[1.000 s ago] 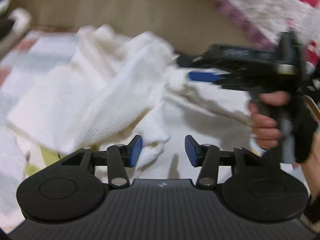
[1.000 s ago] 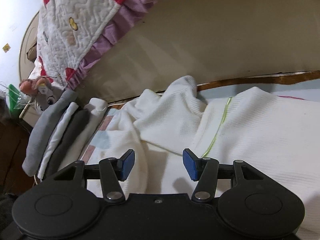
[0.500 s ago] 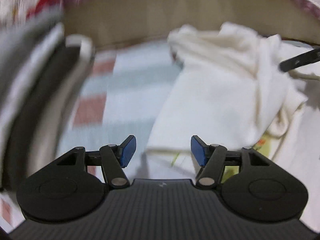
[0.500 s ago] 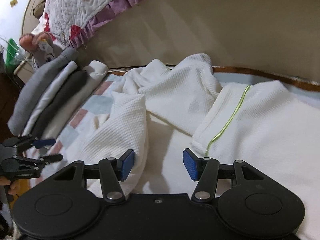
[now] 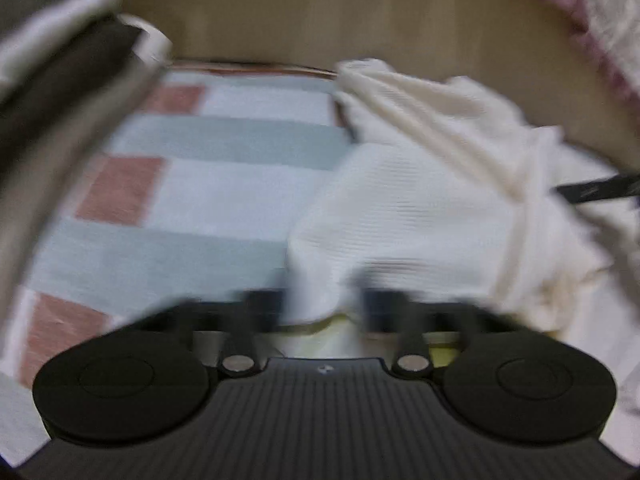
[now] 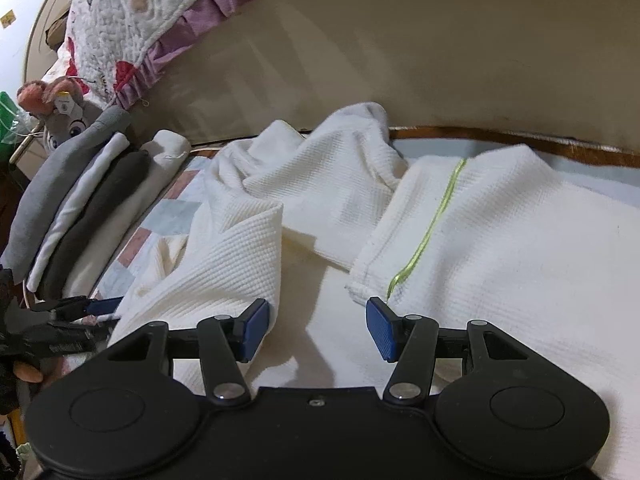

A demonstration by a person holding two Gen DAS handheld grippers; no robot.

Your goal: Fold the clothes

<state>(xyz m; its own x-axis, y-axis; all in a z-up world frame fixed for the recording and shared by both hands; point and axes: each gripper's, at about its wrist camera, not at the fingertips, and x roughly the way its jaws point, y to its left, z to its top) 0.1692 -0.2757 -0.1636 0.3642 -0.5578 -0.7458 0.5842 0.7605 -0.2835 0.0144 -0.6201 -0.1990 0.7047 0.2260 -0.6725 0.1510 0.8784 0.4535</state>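
A white waffle-knit garment (image 6: 500,248) with a green stripe (image 6: 436,216) lies crumpled on the bed, its sleeves bunched toward the left. My right gripper (image 6: 316,328) hovers open just above it, one pad beside a folded sleeve (image 6: 240,248), the other near the striped hem. The left wrist view is blurred. There my left gripper (image 5: 320,308) is open, with the near edge of the white sleeve (image 5: 400,216) lying between its fingers. In the right wrist view the left gripper (image 6: 96,316) sits at the sleeve's left end. A black finger of the right gripper (image 5: 600,190) shows at the far right.
A stack of folded grey and white clothes (image 6: 80,200) stands at the left on the patchwork bed cover (image 5: 224,184). A plush toy (image 6: 60,116) and a quilt with a purple frill (image 6: 132,20) lie behind it. The beige headboard (image 6: 380,52) closes off the back.
My left gripper swung left, then moved in low onto the sleeve's near edge. My right gripper shifted closer over the garment and stayed open.
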